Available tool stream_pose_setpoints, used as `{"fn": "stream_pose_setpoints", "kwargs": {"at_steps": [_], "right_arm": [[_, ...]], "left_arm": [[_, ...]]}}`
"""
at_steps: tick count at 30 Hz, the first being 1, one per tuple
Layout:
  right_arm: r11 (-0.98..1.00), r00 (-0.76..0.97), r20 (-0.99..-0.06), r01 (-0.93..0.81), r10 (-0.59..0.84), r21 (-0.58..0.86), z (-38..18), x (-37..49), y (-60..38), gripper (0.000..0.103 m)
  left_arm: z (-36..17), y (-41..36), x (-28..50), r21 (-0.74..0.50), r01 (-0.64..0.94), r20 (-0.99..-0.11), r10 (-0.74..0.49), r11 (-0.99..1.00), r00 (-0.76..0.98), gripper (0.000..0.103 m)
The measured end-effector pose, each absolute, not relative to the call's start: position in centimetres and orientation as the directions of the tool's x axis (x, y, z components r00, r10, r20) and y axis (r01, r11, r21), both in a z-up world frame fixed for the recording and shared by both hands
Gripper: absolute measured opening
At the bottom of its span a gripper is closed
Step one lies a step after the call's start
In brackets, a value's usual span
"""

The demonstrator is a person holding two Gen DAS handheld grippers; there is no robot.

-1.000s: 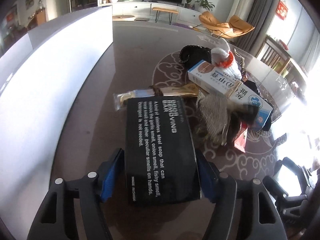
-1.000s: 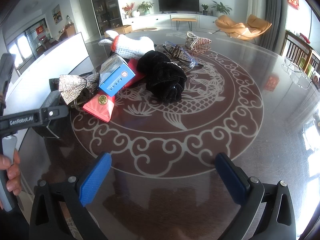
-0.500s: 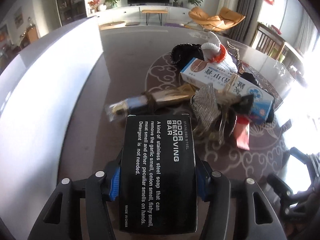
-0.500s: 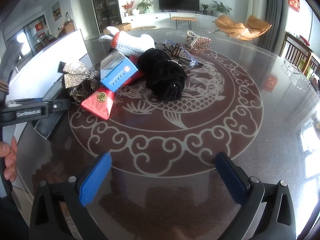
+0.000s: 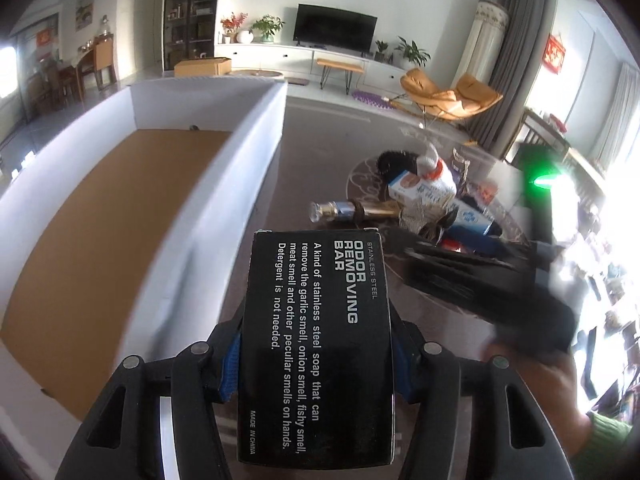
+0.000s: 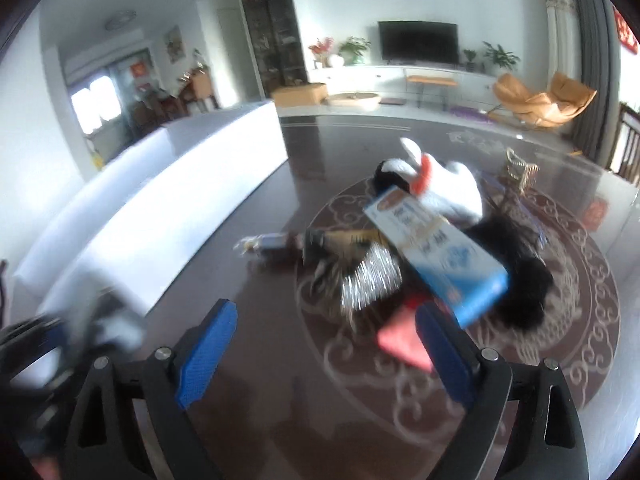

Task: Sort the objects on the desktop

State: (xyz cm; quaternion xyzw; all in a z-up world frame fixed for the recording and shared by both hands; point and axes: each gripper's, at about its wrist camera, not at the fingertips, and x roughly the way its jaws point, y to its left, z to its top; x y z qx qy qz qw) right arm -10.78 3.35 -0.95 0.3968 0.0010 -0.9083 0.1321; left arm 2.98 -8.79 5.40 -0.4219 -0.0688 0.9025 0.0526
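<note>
My left gripper (image 5: 316,360) is shut on a black box printed "ODOR REMOVING BAR" (image 5: 316,340) and holds it raised beside the white-walled box (image 5: 256,152) with a brown floor. My right gripper (image 6: 324,356) is open and empty above the dark table, facing the pile: a blue and white carton (image 6: 440,256), a white glove with an orange cuff (image 6: 448,188), black fabric (image 6: 520,264), a silver tinsel bow (image 6: 368,280), a red packet (image 6: 404,340) and a wrapped gold bottle (image 6: 280,244). The right gripper's body shows blurred in the left wrist view (image 5: 480,280).
The white-walled box (image 6: 168,216) runs along the table's left side. The round table (image 6: 560,360) has a pale swirl pattern. A woven pouch (image 6: 520,168) and glasses lie beyond the pile.
My left gripper has lifted the black box and swung left towards the white-walled box. My right gripper has moved left and closer to the pile; its view is blurred.
</note>
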Motion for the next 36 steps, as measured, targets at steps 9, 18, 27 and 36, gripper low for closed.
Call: {"fn": "stream_pose_setpoints", "kwargs": {"at_steps": [9, 18, 27, 36], "right_arm": [[-0.951, -0.603, -0.736, 0.229, -0.307, 0.209, -0.2, -12.3, 7.2, 0.047], [-0.778, -0.462, -0.670, 0.557, -0.581, 0.291, 9.3, -8.9, -3.6, 0.047], [-0.647, -0.293, -0.770, 0.737, -0.568, 0.196, 5.9, -7.0, -19.6, 0.052], [-0.700, -0.407, -0.662, 0.666, -0.629, 0.257, 7.7, -5.8, -12.4, 0.093]], "left_arm": [[8.8, -16.3, 6.0, -0.214, 0.031, -0.739, 0.141, -0.976, -0.659, 0.058], [9.6, -24.7, 3.8, -0.159, 0.192, -0.776, 0.002, -0.969, -0.630, 0.058], [5.8, -30.0, 1.0, -0.015, 0.309, -0.868, -0.141, -0.951, -0.476, 0.061], [7.5, -27.8, 2.8, 0.003, 0.318, -0.798, -0.194, -0.948, -0.571, 0.066]]}}
